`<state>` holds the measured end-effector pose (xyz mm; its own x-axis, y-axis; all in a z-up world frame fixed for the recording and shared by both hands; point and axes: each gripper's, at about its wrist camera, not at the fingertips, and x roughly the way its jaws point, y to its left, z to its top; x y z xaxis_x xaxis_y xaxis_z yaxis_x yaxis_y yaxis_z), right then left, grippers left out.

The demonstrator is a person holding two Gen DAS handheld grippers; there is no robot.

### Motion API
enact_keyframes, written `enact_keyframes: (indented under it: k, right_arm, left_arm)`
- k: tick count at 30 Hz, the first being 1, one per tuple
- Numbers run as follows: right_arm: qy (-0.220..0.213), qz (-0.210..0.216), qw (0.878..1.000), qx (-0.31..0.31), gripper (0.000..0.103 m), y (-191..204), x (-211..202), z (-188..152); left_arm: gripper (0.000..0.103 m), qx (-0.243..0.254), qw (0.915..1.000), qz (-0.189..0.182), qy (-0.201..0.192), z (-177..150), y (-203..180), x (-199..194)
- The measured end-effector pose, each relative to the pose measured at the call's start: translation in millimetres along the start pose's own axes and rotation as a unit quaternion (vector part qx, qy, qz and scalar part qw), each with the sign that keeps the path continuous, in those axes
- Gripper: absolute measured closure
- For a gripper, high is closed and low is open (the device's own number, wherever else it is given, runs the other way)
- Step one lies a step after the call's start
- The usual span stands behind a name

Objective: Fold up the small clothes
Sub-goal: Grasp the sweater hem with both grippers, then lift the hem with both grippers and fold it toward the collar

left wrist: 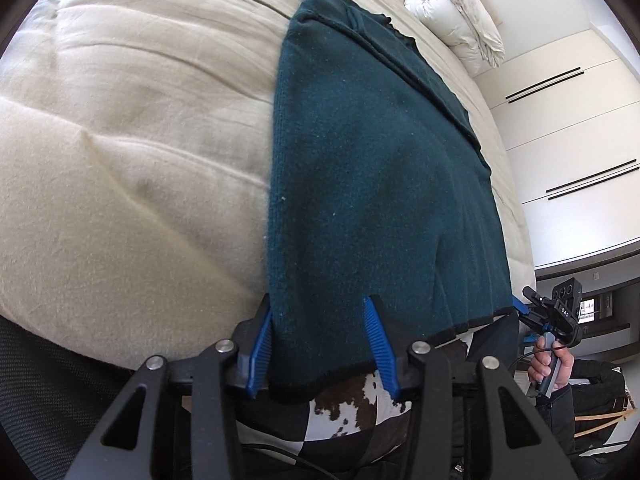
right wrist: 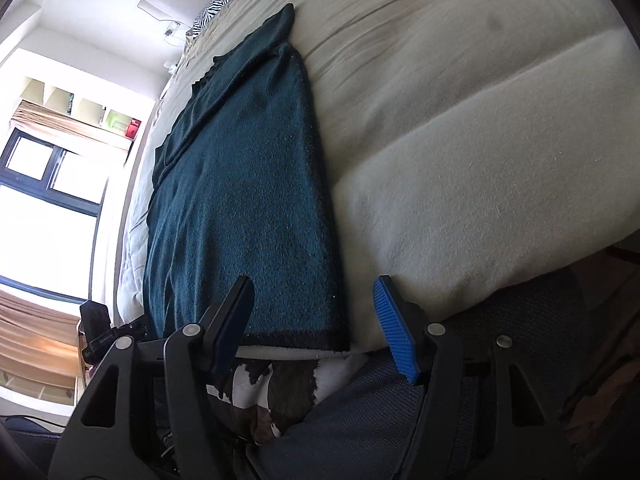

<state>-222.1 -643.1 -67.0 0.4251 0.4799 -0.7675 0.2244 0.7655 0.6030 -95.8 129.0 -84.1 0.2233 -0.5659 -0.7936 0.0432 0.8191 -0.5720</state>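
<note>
A dark teal knit garment (left wrist: pixel 360 168) lies lengthwise on a beige bed (left wrist: pixel 132 132), its black-trimmed hem hanging over the near edge. My left gripper (left wrist: pixel 320 336) is open with its blue fingers either side of the hem's left corner. In the right wrist view the garment (right wrist: pixel 240 200) lies on the bed (right wrist: pixel 480 140), and my right gripper (right wrist: pixel 316 312) is open, straddling the hem's right corner. The right gripper also shows in the left wrist view (left wrist: pixel 548 312), held in a hand.
A rolled white duvet (left wrist: pixel 452 16) lies at the far end of the bed. White wardrobe doors (left wrist: pixel 568 120) stand to the right. A cowhide-patterned cushion (left wrist: pixel 352 412) lies below the bed edge. A window (right wrist: pixel 48 184) and a zebra pillow (right wrist: pixel 224 0) are to the left.
</note>
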Motion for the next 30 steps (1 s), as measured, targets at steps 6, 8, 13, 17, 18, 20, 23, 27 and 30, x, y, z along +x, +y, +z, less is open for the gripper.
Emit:
enact_keyframes:
  k: [6,8,13,17,18,20,23,27,30]
  right_arm:
    - [0.054,-0.016,0.998,0.014,0.057,3.8,14.5,0.7]
    - [0.064,-0.019,0.998,0.016,0.057,4.2,16.9,1.1]
    - [0.077,-0.025,0.996,0.027,0.069,0.8,20.3,0.6]
    - [0.077,-0.017,0.996,0.03,0.07,-1.1,19.3,0.1]
    - [0.077,-0.017,0.996,0.029,0.07,-1.3,19.4,0.0]
    - [0.079,-0.015,0.996,0.028,0.07,-1.1,19.7,-0.1]
    - [0.08,-0.012,0.996,0.025,0.071,-1.5,20.3,0.3]
    - [0.082,-0.015,0.996,0.019,0.083,0.9,23.9,-1.5]
    - [0.082,-0.015,0.996,0.017,0.087,-1.3,26.4,-3.6]
  left_arm:
    - [0.068,0.009,0.9999,0.009,0.004,0.4,-4.4,3.2]
    - [0.072,0.007,0.9999,0.009,0.005,1.0,-2.2,3.5]
    - [0.075,0.005,0.9999,0.004,0.008,0.8,2.1,2.9]
    - [0.075,0.008,0.9999,0.003,0.012,-0.1,3.2,1.6]
    - [0.075,0.01,0.9998,0.004,0.014,-0.3,2.5,1.5]
    - [0.075,0.012,0.9997,0.005,0.019,-0.4,1.6,1.2]
    - [0.075,0.013,0.9997,0.005,0.021,-2.7,0.6,0.9]
    - [0.084,0.019,0.9994,0.017,0.023,-2.9,-0.4,1.1]
    - [0.089,0.03,0.9987,0.023,0.033,-3.9,-1.8,1.8]
